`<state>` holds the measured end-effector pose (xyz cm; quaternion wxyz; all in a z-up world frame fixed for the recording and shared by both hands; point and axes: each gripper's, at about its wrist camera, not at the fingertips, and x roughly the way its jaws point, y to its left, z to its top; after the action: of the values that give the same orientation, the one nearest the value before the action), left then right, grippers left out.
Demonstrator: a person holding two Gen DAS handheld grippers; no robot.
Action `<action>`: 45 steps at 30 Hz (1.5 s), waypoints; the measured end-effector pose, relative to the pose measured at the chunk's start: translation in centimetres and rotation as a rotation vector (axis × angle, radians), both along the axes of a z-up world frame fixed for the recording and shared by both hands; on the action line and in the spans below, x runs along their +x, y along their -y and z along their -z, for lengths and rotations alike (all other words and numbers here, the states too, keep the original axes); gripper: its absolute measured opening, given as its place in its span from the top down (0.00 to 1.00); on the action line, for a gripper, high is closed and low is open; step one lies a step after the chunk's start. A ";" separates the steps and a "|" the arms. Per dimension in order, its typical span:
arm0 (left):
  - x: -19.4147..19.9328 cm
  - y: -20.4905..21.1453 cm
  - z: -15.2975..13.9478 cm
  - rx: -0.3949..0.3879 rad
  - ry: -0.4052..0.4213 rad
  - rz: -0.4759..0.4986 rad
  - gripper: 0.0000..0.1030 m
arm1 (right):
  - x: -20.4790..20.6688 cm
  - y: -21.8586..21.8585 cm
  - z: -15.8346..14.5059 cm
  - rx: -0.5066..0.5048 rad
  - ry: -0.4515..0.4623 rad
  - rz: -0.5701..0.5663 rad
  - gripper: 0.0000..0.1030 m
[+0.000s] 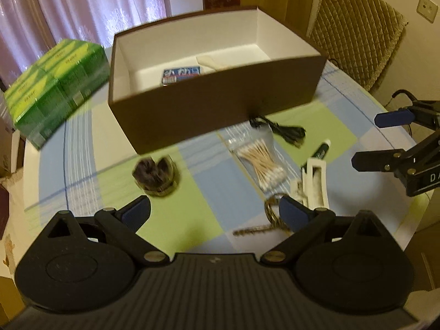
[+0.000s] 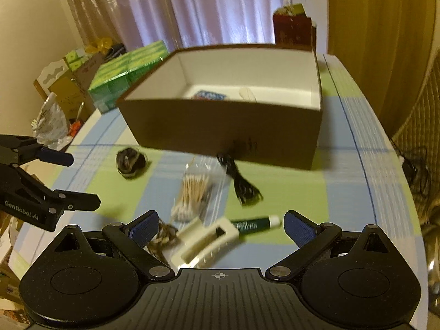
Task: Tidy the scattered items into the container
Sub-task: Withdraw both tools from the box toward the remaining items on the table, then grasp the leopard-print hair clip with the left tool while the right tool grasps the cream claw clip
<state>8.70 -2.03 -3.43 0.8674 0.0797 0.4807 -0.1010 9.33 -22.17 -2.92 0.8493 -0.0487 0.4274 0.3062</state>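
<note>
Left gripper (image 1: 214, 214) and right gripper (image 2: 221, 227) both spread wide, empty, above items before brown box (image 1: 217, 104).

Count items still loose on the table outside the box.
6: dark round item at left, cotton swab bag mid, black cable by the box, green tube, white case, chain nearest. Others may be hidden.

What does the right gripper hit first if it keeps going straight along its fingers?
Probably the white clip: it lies on the table right ahead of the open right gripper, between the fingertips, with the green tube just past it. Beyond those comes the brown box. Height above the table is unclear.
</note>
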 end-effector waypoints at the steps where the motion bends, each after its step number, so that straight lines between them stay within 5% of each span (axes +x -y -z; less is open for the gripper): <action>1: -0.2 0.1 0.3 -0.004 -0.005 -0.002 0.05 | -0.2 0.1 0.3 -0.001 -0.006 0.003 0.01; 12: -1.4 1.5 3.2 -0.017 -0.041 0.028 0.06 | -1.1 0.4 3.1 -0.038 -0.072 0.024 0.01; 30: 1.9 5.0 6.5 -0.020 -0.081 0.118 0.24 | 2.0 2.2 4.3 -0.041 -0.106 0.064 0.01; 40: 3.1 5.0 9.1 -0.040 -0.143 0.120 0.55 | 2.8 1.7 4.7 -0.023 -0.128 0.049 0.01; 43: 3.0 4.5 9.0 -0.053 -0.133 0.106 0.74 | 2.8 1.0 4.8 -0.012 -0.142 0.038 0.01; 45: 3.0 3.9 8.8 -0.057 -0.135 0.085 0.75 | 2.7 0.3 4.9 -0.006 -0.148 0.023 0.01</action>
<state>11.69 -5.93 -12.25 0.8299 0.0683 0.5311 -0.1566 12.02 -22.50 -7.87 0.8188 -0.0236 0.4903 0.2977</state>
